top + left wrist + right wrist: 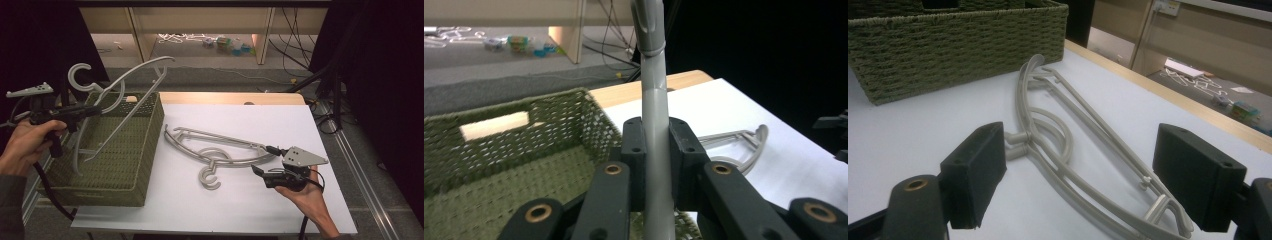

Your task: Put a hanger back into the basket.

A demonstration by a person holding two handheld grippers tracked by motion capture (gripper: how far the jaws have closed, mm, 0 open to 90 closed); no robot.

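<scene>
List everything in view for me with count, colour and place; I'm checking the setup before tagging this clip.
Held hanger: one, grey, in the air above the basket, clamped in the left gripper.
Hangers on the table: two it seems, grey, lying overlapped on the white top right of the basket.
Basket: one, green woven, on the left part of the table.
Table: one, white top with a wooden far edge.
Clutter on the floor: several small pieces, mixed colours, beyond the table.
Left gripper: one, black, shut on the held hanger.
Right gripper: one, black, open at the end of the hangers on the table.
</scene>
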